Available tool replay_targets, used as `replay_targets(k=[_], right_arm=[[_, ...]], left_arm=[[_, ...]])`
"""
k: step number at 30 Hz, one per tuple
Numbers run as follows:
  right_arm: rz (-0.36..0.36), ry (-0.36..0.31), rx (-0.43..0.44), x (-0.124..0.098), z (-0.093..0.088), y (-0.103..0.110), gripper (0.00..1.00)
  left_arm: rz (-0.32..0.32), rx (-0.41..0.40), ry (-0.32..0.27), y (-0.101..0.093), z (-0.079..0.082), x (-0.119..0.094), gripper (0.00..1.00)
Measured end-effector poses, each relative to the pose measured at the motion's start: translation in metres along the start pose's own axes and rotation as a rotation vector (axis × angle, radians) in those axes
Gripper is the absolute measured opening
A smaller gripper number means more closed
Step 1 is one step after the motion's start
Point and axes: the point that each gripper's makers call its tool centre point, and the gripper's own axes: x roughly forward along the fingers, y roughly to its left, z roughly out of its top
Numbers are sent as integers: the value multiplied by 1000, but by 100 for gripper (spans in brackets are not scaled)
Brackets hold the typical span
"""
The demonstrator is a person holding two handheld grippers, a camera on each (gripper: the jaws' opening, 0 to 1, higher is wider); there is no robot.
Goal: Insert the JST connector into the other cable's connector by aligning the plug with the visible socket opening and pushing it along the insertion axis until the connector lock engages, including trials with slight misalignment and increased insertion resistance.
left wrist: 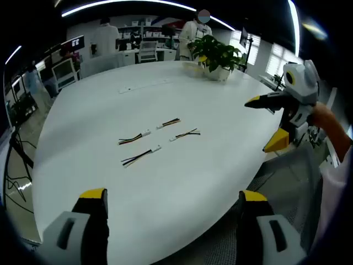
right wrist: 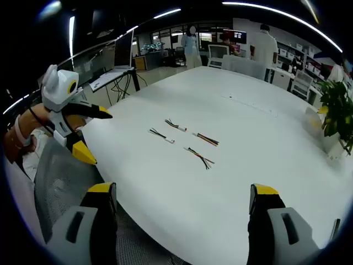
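Observation:
Several short multi-coloured cables with white JST connectors lie loose in the middle of the white table [left wrist: 99,110]. In the left gripper view they are one cable [left wrist: 134,138], a second [left wrist: 168,123], a third [left wrist: 185,133] and the nearest [left wrist: 140,157]. The right gripper view has the same group around a cable [right wrist: 206,138] and its neighbours [right wrist: 175,125], [right wrist: 161,135], [right wrist: 199,157]. My left gripper [left wrist: 173,194] is open with nothing in it, held back at the table's edge. My right gripper [right wrist: 183,189] is also open and holds nothing. Each gripper shows in the other's view, right gripper [left wrist: 263,122] and left gripper [right wrist: 95,135], both apart from the cables.
A potted plant [left wrist: 218,55] [right wrist: 337,107] stands on the table's far side. A grey mesh chair [left wrist: 287,176] [right wrist: 58,171] sits at the near table edge between the grippers. People, desks and monitors are in the background.

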Motion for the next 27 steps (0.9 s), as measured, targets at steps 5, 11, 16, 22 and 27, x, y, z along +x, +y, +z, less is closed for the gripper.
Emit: replay_targets(k=[5,11,16,22,27], right_arm=[[17,-33,43,-2,6,1,98],[12,-40,45,-2,7,0,97],[2,-35,56,-2,5,0,97],[-22,-46,85,-2,5,-5,97],[-41,-71,82,-4,9,-9,100]], left_arm=[[1,4,2,-1,0,-1,95],[6,14,11,1,-3,-2,95],[11,11,15,3,-5,-2,95],[-4,-23,28,2,-15,1,95],[-5,-20,48,1,-20,3,95]])
